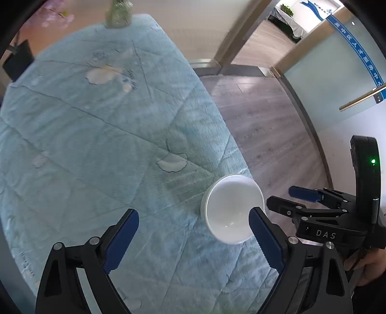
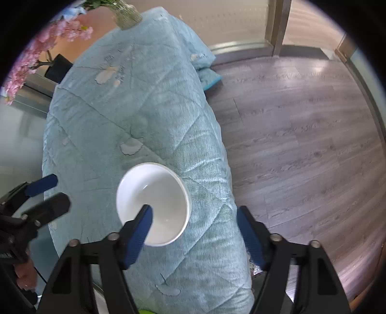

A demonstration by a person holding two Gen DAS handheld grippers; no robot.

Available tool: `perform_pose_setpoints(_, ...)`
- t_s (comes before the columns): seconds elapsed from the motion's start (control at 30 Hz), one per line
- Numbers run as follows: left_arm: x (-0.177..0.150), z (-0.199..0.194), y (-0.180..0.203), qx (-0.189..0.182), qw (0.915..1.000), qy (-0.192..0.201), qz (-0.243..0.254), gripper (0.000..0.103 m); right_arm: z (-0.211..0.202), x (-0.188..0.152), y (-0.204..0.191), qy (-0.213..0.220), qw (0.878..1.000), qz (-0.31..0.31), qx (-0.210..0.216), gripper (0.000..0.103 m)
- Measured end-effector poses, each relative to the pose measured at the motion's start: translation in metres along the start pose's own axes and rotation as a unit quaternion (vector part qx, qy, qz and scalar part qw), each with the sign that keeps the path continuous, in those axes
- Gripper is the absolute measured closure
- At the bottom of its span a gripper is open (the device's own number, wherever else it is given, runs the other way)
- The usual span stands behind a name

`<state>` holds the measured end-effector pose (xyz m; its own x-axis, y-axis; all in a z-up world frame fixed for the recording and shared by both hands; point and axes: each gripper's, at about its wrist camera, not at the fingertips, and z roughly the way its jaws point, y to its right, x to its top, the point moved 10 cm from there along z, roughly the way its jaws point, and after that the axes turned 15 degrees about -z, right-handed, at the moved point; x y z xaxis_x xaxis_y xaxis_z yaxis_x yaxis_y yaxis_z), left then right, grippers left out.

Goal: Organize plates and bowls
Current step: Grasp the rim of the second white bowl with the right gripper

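A white bowl [image 1: 231, 207] stands upright on the blue quilted table cover [image 1: 101, 135], near the table's right edge. My left gripper [image 1: 194, 217] is open and empty, above the cover, with its right finger in front of the bowl's near rim. My right gripper [image 2: 194, 215] is open and empty, with the bowl [image 2: 154, 200] just ahead between its fingers; its left finger overlaps the bowl's near part. The right gripper [image 1: 289, 195] also shows in the left wrist view, right of the bowl. The left gripper [image 2: 48, 190] shows at the left of the right wrist view.
A glass vase [image 1: 119, 14] with stems stands at the table's far end. Pink blossoms [image 2: 36, 53] hang at the far left. The cover [image 2: 135, 103] drapes over the table's right edge to the wood floor [image 2: 301, 135]. A glass door [image 1: 337, 79] stands to the right.
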<state>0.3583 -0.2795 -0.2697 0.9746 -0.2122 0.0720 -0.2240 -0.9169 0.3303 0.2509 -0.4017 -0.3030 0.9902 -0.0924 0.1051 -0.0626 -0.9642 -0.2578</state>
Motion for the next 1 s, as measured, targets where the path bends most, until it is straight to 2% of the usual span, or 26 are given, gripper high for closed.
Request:
perform_pose_setpoints(0.1,-0.001,0.023,0.005,-0.001,0.9998,-0.018,0.012,0.027,0.014,0.001,0.001,-0.008,1.0,0.009,0.005,0.049)
perform_pose_setpoints(0.17,-0.002,0.033,0.007,-0.002,0.9995,-0.026,0.018,0.033,0.024,-0.001,0.002,-0.022,1.0,0.013,0.006,0.062)
perform_pose_setpoints(0.27,-0.003,0.049,0.004,0.005,0.999,-0.04,0.022,0.046,0.036,-0.002,0.001,-0.031,0.999,0.02,0.015,0.067)
perform_pose_setpoints(0.3,-0.004,0.053,0.003,0.006,0.9987,-0.045,0.022,0.053,0.039,-0.002,0.001,-0.033,0.999,0.025,0.019,0.069)
perform_pose_setpoints(0.43,-0.007,0.068,-0.002,0.008,0.9978,-0.062,0.024,0.072,0.048,0.0,0.0,-0.042,0.999,0.028,0.01,0.091)
perform_pose_setpoints(0.47,-0.009,0.071,-0.002,0.004,0.9975,-0.067,0.024,0.074,0.05,0.0,-0.002,-0.044,0.999,0.026,0.01,0.093)
perform_pose_setpoints(0.63,-0.015,0.08,0.001,-0.014,0.9962,-0.081,0.027,0.094,0.057,0.0,-0.007,-0.049,0.999,0.016,-0.003,0.097)
perform_pose_setpoints(0.7,-0.016,0.081,0.004,-0.021,0.9957,-0.086,0.028,0.098,0.059,0.0,-0.008,-0.049,0.999,0.014,-0.01,0.097)
perform_pose_setpoints(0.87,-0.014,0.082,0.003,-0.013,0.9964,-0.08,0.027,0.099,0.059,0.002,-0.006,-0.043,0.999,0.008,-0.019,0.098)
perform_pose_setpoints(1.0,-0.018,0.082,0.008,0.007,0.9963,-0.072,0.045,0.1,0.058,0.002,-0.007,-0.041,0.999,0.009,-0.027,0.098)
